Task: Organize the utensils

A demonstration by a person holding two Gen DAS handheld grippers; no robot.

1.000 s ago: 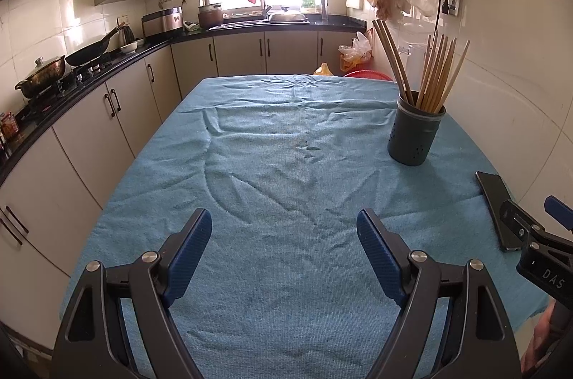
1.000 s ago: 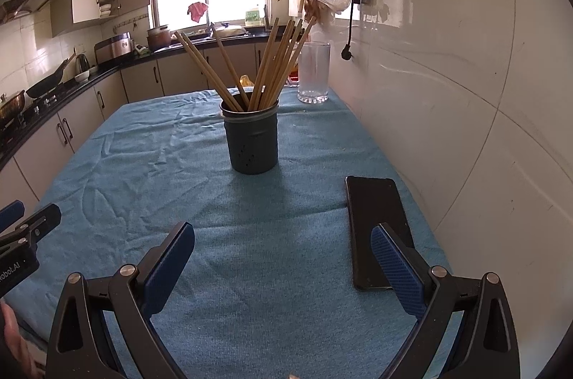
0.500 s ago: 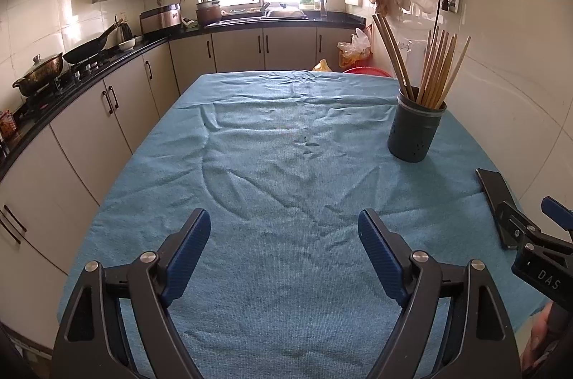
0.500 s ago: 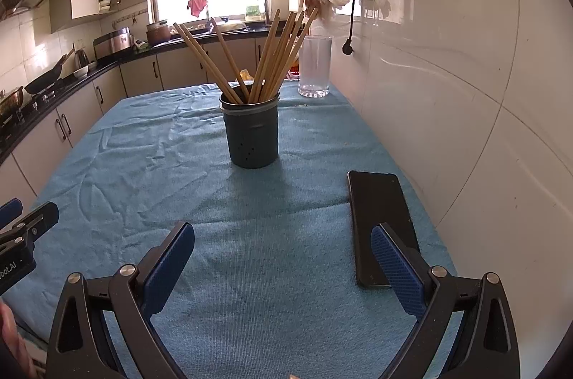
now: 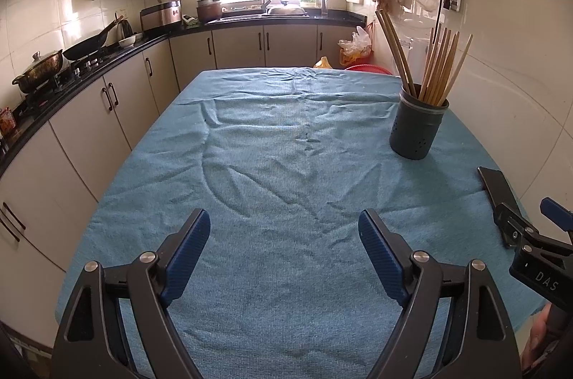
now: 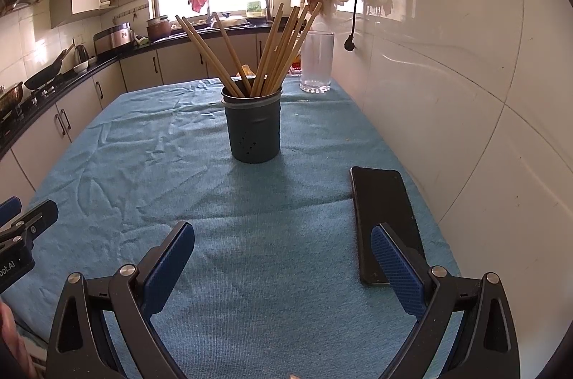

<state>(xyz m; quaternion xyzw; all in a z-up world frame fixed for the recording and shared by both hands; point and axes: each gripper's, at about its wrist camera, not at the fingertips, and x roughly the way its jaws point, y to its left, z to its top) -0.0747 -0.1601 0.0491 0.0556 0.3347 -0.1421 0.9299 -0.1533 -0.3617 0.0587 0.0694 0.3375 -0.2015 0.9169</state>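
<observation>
Both tools, left (image 5: 283, 248) and right (image 6: 283, 259), hover with jaws apart, empty. Chopsticks (image 6: 265, 56) stand in holder (image 6: 255, 128) at twelve o'clock; approach tips slowly, pinching one stick.

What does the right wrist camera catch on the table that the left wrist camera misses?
Only the right wrist view shows the clear glass behind the holder. Only the left wrist view shows the stove pot. Both show the chopsticks standing in the dark holder, the black phone on the blue cloth, and both grippers open and empty.
</observation>
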